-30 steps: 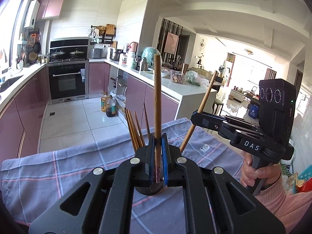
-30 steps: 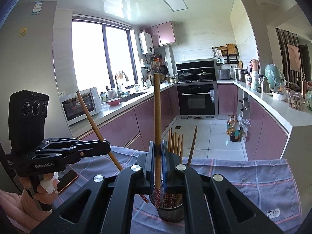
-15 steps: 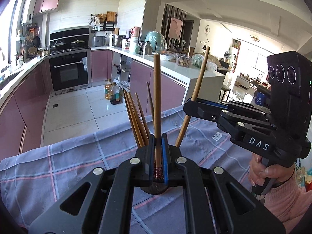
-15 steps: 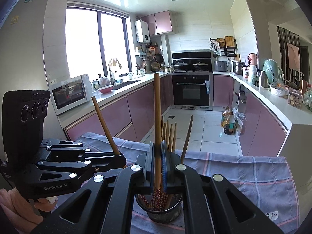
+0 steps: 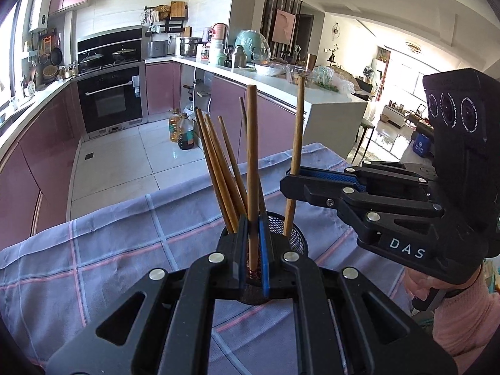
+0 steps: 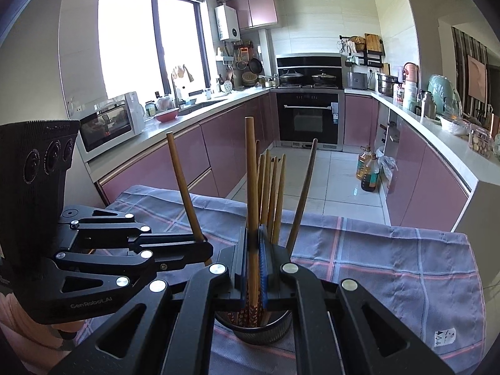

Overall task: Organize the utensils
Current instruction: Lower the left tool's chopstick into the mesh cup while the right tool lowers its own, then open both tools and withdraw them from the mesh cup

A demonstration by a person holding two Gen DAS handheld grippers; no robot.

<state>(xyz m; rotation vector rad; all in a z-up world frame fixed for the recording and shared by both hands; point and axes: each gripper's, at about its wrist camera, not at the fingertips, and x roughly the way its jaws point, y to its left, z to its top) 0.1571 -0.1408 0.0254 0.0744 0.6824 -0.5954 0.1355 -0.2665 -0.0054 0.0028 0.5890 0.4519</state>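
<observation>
The left gripper (image 5: 253, 250) is pinching one upright chopstick (image 5: 252, 168) over the mesh holder (image 5: 297, 234). At three o'clock, the right gripper (image 5: 292, 184) is clamping another chopstick (image 5: 296, 143), its tip dipping into the holder.

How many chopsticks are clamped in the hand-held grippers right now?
2. One chopstick in the left hand-held gripper, another chopstick in the right hand-held gripper, both lower ends in the holder. Loose chopsticks also stand there; some may be hidden.
</observation>
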